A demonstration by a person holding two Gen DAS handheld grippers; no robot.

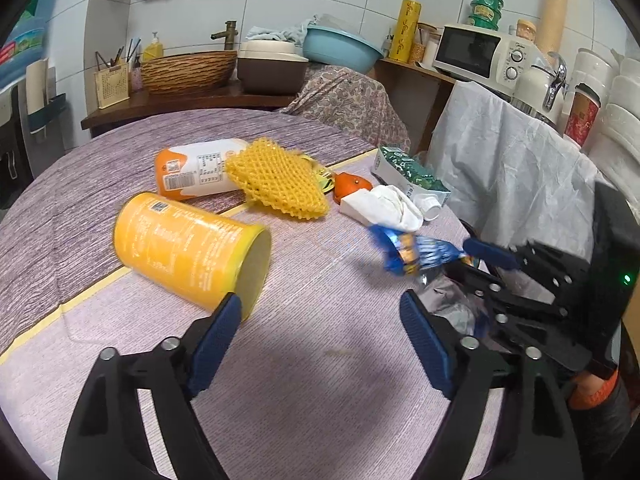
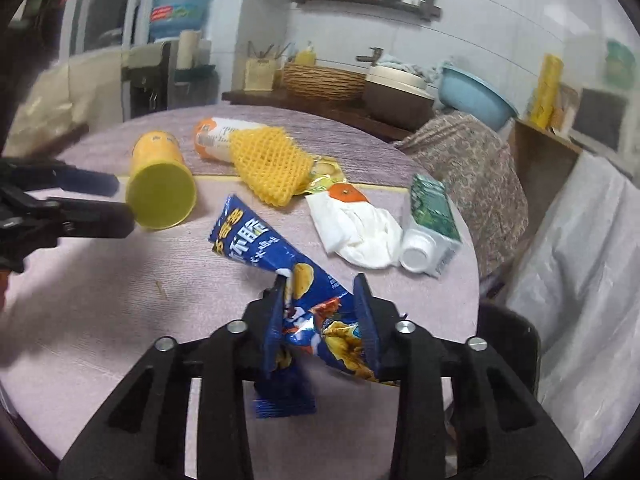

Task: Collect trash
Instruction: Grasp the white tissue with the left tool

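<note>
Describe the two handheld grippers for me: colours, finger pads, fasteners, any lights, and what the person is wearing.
Both match: the left gripper and the right gripper have matte black angular linkage arms with cut-out slots, silver round pivot bolts and dark blue ribbed pads on the fingers. The right one's black body shows a small green light. Below it, an orange cuff over a dark sleeve.
</note>
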